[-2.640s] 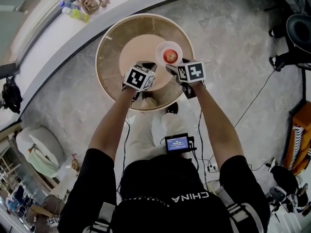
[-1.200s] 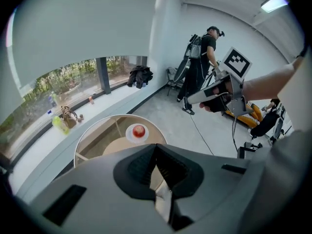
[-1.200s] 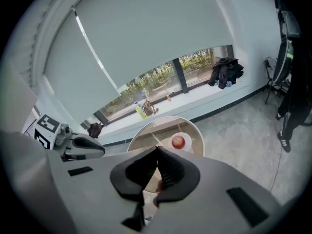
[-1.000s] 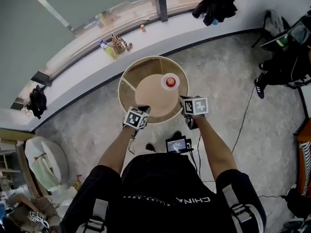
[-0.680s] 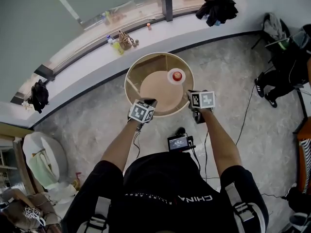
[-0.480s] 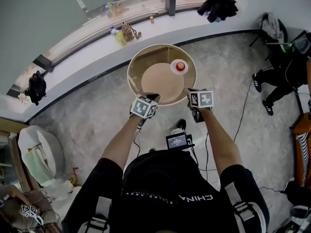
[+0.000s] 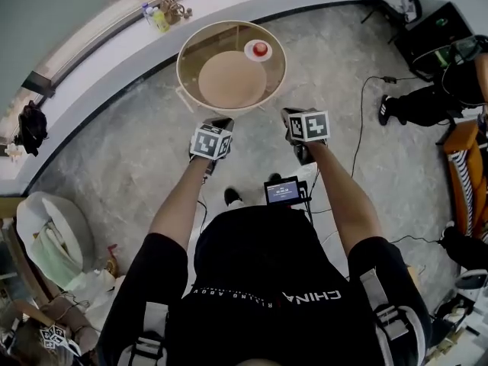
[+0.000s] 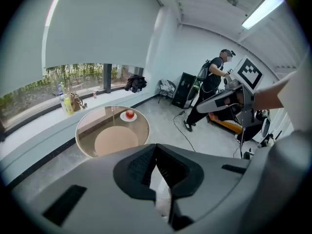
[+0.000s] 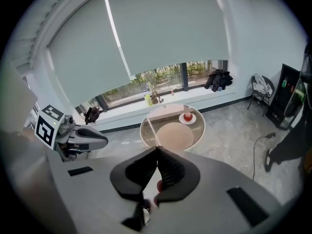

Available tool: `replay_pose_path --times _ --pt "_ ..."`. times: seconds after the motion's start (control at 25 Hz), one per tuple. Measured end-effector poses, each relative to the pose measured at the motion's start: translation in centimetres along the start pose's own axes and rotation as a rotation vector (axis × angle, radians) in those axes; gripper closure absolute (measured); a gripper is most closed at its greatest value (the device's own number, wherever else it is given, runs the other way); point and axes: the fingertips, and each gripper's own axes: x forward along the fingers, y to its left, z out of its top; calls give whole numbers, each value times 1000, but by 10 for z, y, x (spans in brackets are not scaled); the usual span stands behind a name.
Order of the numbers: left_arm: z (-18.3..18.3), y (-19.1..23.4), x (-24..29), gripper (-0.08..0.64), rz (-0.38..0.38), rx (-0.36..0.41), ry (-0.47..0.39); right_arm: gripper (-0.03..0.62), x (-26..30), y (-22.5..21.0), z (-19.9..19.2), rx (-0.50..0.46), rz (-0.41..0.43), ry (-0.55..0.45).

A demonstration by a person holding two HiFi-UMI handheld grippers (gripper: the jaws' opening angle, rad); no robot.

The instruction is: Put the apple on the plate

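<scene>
The apple is round and red, with a smooth, shiny skin. It has no long side, so it looks the same from any way you come at it. It sits in the middle of the plate, which is small, white and round with a low rim. So the job looks done. The plate is near the far right edge of the table. The table is round, with a see-through glass top, a pale rim like wood and a flat tan circle in its middle. Both grippers are on the near side of the table, out over the grey speckled floor, well apart from the apple. The apple lies ahead of them, across the table and between the lines they point along. It is a bit to the left for the right gripper and a bit to the right for the left gripper. I think the right gripper is a little nearer. The left gripper has its ribbed black jaws pressed tight with nothing in them. The right gripper is the same, closed and empty. If the apple had to be moved again, a hand would first have to go forward over the near edge.
</scene>
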Motion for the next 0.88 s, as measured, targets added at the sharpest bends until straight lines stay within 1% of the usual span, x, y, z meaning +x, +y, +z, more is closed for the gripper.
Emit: replay_pose_path --times 0.16,0.28,0.44,0.6,0.88 --pt "3 -5 -1 541 17 -4 -4 565 -7 1 5 -38 -12 -16" --pt "13 -15 0 541 15 18 -10 565 -15 1 6 -79 -17 -34" --pt "30 -32 8 542 12 11 -36 565 -21 -14 4 -83 4 -45" --pt "38 -47 10 541 17 33 -28 565 -29 -27 9 -91 8 -55" --pt "58 -46 22 541 65 48 -22 565 -26 -46 21 -105 32 -65"
